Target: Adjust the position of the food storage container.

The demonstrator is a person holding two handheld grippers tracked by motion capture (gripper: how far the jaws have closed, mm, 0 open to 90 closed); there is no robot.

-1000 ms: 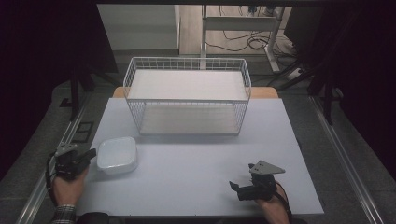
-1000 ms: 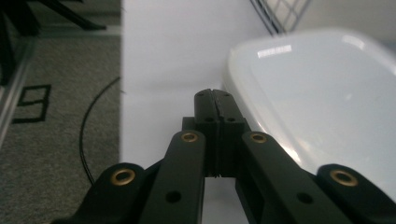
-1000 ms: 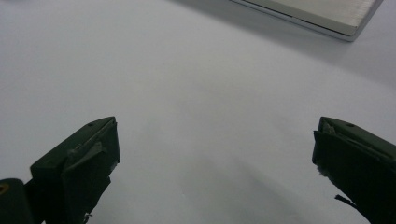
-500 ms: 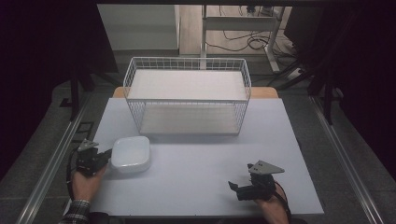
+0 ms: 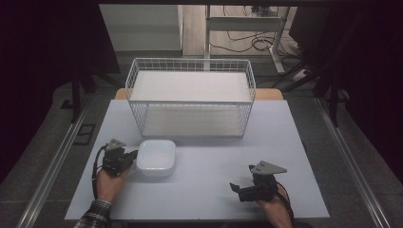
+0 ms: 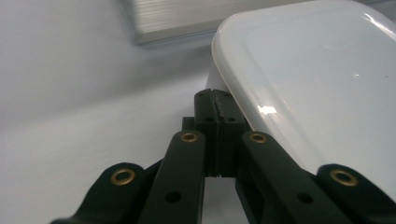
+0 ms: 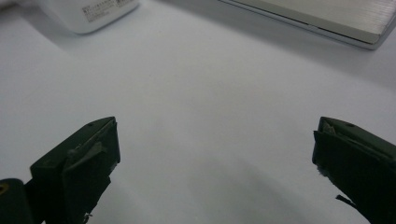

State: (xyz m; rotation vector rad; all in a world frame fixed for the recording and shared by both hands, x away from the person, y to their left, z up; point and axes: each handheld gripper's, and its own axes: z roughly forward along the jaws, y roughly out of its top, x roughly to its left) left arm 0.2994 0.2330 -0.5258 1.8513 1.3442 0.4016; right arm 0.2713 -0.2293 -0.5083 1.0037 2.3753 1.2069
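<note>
A white lidded container sits on the pale table in front of the wire basket. My left gripper is at the container's left side. In the left gripper view its jaws are pressed together, with the tips touching the container just under its rim. Nothing shows between the jaws. My right gripper rests near the table's front right, apart from the container. Its jaws stand wide open over bare table. The container's labelled corner lies far ahead of them.
The white wire basket has a flat shelf on top and an open lower level, and it stands at the table's back. Its base edge shows in the right gripper view. Bare table lies between the two grippers. The floor, a desk frame and cables lie beyond.
My left gripper and the white container have moved right together, from the table's left edge toward the middle. The right gripper has stayed put.
</note>
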